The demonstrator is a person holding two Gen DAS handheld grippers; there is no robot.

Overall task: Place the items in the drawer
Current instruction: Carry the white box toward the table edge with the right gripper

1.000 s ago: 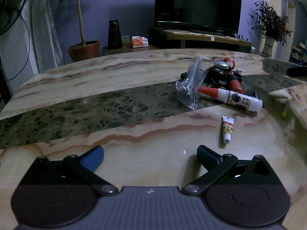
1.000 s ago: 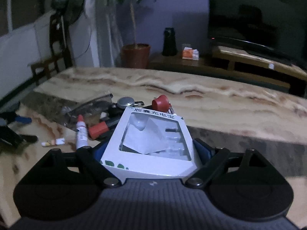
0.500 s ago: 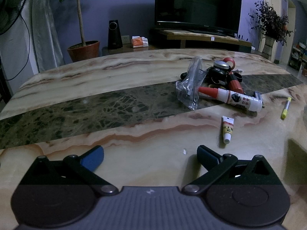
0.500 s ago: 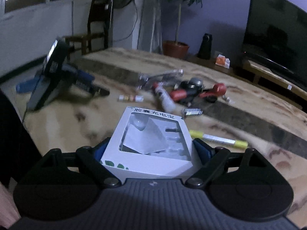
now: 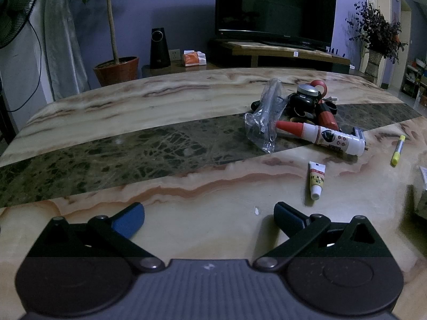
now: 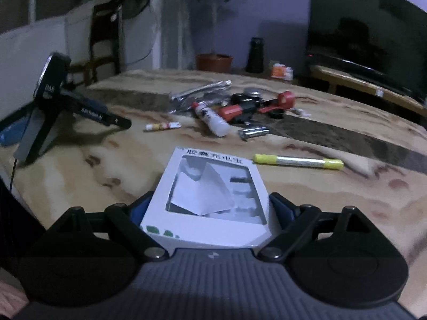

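Note:
My right gripper [image 6: 210, 200] is shut on a white windowed box [image 6: 202, 230], with a blue pad pressed on each side. It hovers low over the marble table [image 6: 333, 200]. Ahead of the box lie a yellow marker [image 6: 297, 160], a razor [image 6: 253, 132], a white glue bottle [image 6: 213, 121] and a small tube [image 6: 162, 126]. My left gripper [image 5: 208, 210] stands open and empty just above the table. From there I see the glue bottle [image 5: 323, 136], the small tube [image 5: 316, 180], a clear plastic bag [image 5: 264, 117] and the marker [image 5: 397, 149]. No drawer is in view.
A heap of black and red odds and ends [image 5: 312, 101] sits behind the glue bottle. The left gripper [image 6: 66, 130] shows at the left of the right wrist view. A television [image 5: 275, 5], a potted plant [image 5: 116, 66] and a fan [image 5: 13, 8] stand beyond the table.
My right gripper has carried the box sideways and a little lower, so the marker and the left gripper have come into its view. The left gripper has stayed still and open.

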